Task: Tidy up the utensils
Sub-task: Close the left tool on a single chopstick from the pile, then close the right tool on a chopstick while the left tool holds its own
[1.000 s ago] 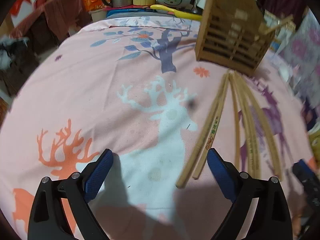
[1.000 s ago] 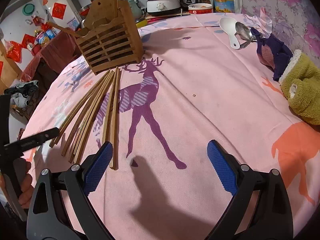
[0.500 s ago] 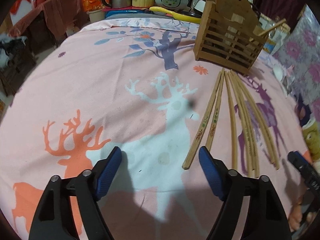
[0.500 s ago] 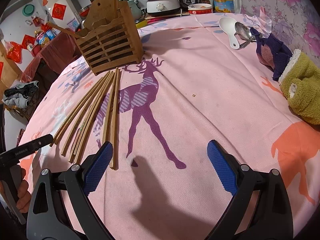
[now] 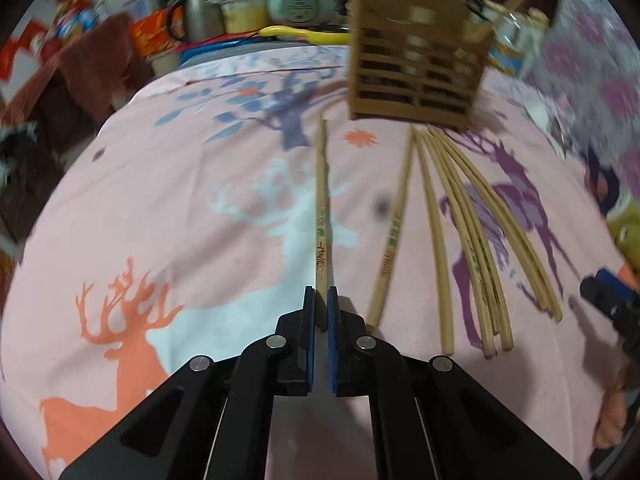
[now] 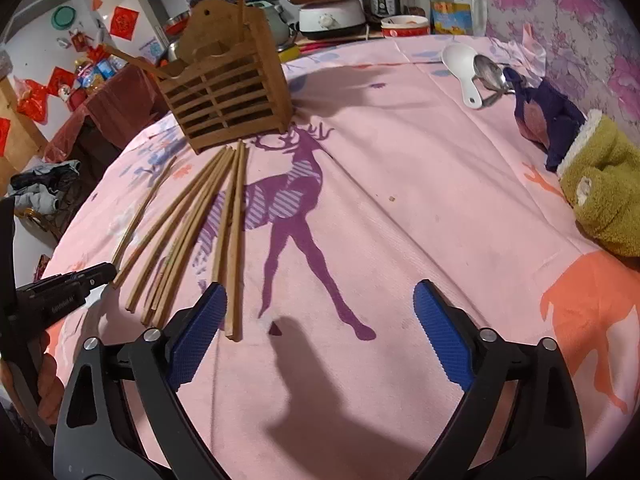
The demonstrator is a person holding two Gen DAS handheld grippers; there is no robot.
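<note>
Left gripper [image 5: 321,308] clamped on chopstick [image 5: 321,216]; open pink tablecloth [image 5: 168,200] to its left, passable up to far table edge. Right of it: loose chopsticks [image 5: 460,240] fanned flat, butts toward viewer, tips converging under slatted wooden utensil holder [image 5: 416,64], upright, blocking far centre. Right gripper [image 6: 320,316] spread wide over bare cloth; nearest chopstick pair [image 6: 234,240] touching its left pad. Right side obstacles: white spoon [image 6: 460,68] beside metal spoon [image 6: 486,70], purple cloth [image 6: 548,116], olive fleece item [image 6: 604,196].
</note>
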